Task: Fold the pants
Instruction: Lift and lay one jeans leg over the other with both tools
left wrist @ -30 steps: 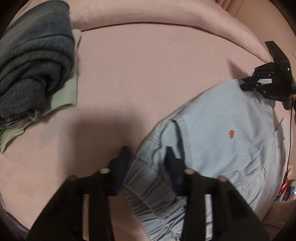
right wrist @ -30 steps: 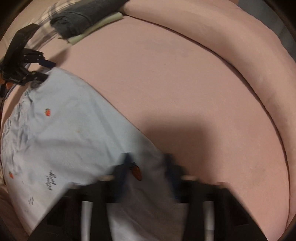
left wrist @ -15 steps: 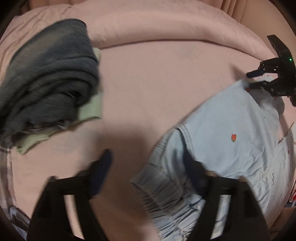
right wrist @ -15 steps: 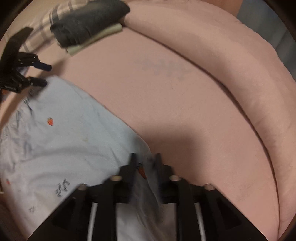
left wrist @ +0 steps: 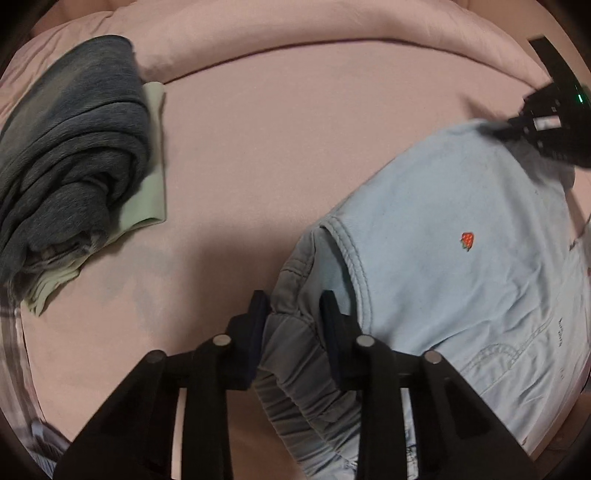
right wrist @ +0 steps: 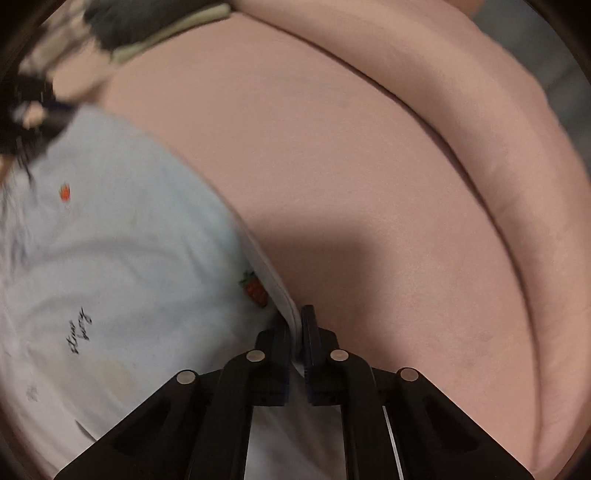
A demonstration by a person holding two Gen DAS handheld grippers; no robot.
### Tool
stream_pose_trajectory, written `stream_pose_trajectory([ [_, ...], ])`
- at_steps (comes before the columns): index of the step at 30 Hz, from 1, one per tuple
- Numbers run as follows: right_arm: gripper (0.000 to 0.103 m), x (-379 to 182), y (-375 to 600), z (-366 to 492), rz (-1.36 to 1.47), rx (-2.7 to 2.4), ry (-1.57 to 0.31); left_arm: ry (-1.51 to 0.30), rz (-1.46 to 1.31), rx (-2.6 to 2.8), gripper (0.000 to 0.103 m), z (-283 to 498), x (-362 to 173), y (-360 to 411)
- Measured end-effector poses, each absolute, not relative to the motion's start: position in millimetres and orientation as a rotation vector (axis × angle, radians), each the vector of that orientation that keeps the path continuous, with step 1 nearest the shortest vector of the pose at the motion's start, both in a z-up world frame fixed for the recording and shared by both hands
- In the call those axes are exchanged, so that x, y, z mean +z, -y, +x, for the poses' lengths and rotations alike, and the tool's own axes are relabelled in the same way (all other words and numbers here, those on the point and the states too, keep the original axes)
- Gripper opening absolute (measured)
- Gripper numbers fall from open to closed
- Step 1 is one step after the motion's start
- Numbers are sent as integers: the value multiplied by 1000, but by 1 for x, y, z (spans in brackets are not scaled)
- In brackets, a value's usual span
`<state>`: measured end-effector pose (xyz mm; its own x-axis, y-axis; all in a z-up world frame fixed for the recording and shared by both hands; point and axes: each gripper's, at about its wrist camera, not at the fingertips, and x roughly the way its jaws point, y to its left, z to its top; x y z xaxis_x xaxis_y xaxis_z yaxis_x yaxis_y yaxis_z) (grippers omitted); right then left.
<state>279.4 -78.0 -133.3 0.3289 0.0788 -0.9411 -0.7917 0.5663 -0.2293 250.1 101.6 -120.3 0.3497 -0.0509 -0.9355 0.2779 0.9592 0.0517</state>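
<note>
Light blue denim pants (left wrist: 443, 258) with small strawberry prints lie on the pink bed (left wrist: 277, 129). My left gripper (left wrist: 293, 306) is shut on the gathered elastic waistband (left wrist: 295, 354) at the pants' near left corner. My right gripper (right wrist: 296, 325) is shut on the folded edge of the pants (right wrist: 110, 258) beside a strawberry print (right wrist: 255, 290). The right gripper also shows in the left wrist view (left wrist: 546, 122) at the pants' far corner. The left gripper shows blurred in the right wrist view (right wrist: 33, 122).
A stack of folded clothes, dark grey knit (left wrist: 70, 147) on pale green fabric (left wrist: 147, 192), sits at the left of the bed. It shows blurred at the top left of the right wrist view (right wrist: 147, 26). A raised pink bolster (right wrist: 480, 129) rims the bed.
My left gripper was shut on the waistband, opened wide half a second ago, and has shut on it again. My right gripper has closed tighter on the pants' edge.
</note>
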Motion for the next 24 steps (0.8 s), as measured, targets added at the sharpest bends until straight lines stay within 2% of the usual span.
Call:
stream_pose_trajectory([
  [8,4,-72,113,199,-762,579,-907,-981,330,-148,24,182,-60,-69],
  [13,4,-52,113,117,-774,535,-766,-830,384,-163,25,101,-14,-75],
  [17,4,-34,133,71,-769,529,-713,-738,427,-193,24,59,-13,-93],
  [19,4,-36,138,64,-787,549,-724,-719,483,-202,25,35,-29,-117],
  [24,4,-84,145,9,-834,631,-811,-822,515,-203,24,15,-97,-131],
])
